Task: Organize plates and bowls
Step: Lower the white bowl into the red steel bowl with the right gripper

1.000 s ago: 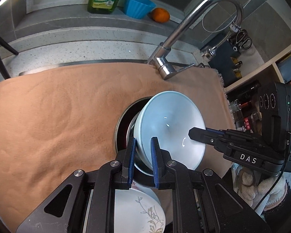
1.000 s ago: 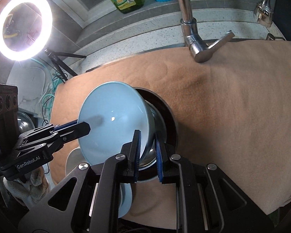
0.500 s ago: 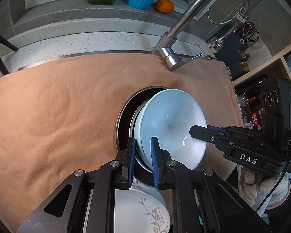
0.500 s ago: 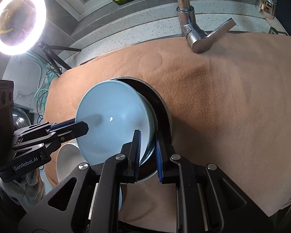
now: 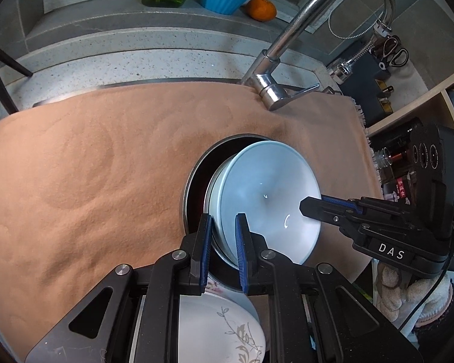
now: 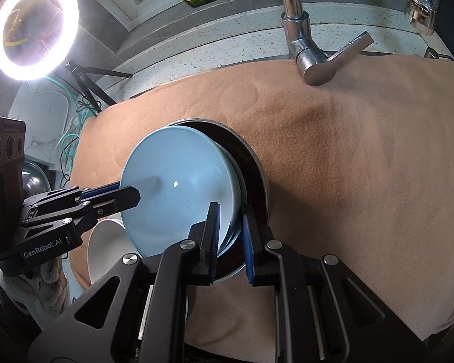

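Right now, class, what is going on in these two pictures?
A person holds a two-finger tool in each hand, and both are clamped on the rim of one pale blue bowl. The left tool grips its near-left edge; the right tool grips the opposite edge. The bowl is held tilted over a round metal pot set on a tan cloth. A white floral plate lies below, near the left tool.
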{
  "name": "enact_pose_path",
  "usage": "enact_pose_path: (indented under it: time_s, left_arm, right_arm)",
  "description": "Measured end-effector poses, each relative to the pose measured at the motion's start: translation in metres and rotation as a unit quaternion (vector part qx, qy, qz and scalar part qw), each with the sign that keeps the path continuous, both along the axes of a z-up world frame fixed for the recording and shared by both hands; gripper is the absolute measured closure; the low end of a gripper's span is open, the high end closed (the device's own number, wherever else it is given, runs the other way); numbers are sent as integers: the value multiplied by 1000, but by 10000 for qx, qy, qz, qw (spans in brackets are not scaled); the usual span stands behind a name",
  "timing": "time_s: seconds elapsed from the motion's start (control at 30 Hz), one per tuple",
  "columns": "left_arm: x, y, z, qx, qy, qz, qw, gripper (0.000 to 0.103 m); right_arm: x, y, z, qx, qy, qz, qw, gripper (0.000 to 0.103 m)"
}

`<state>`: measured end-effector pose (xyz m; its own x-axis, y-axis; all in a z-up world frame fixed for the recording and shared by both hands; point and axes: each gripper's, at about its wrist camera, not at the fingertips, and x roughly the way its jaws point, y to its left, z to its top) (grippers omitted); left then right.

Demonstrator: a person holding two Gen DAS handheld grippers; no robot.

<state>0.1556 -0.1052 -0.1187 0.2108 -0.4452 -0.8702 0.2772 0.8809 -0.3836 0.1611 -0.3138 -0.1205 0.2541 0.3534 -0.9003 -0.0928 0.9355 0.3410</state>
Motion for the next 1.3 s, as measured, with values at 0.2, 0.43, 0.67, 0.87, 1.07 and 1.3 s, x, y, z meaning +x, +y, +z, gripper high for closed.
enact_pose_path:
  time_s: [0.2,0.43,0.67,0.87,1.07,1.3]
  left_arm:
    - [-4,7,11,17,-188,148,9997,89]
    - [-11,26,16,-71,-300,560,9980,89]
    - [-15,40,6,-166,-221,983,9948,89]
    - [-17,35,-3,-255,-109,1088,9937,89]
    - [-16,33,-9,-175,-50,1228,9923,89]
    - [-12,33,-16,-154,53,1272,9917,89]
  right_arm:
    - [-3,-7,9,110,-167,-2,9998,89]
    - [-8,-22,15,389,-365,-129,9985,88]
    - [-9,-41,6,653,-374,-306,9967,87]
    - [-8,-51,-8,812,-262,-352,9957,87]
    - [-6,-47,-18,921,-174,-257,9953,87]
    - [-2,-44,-26,1068,-63,-198,9941,87]
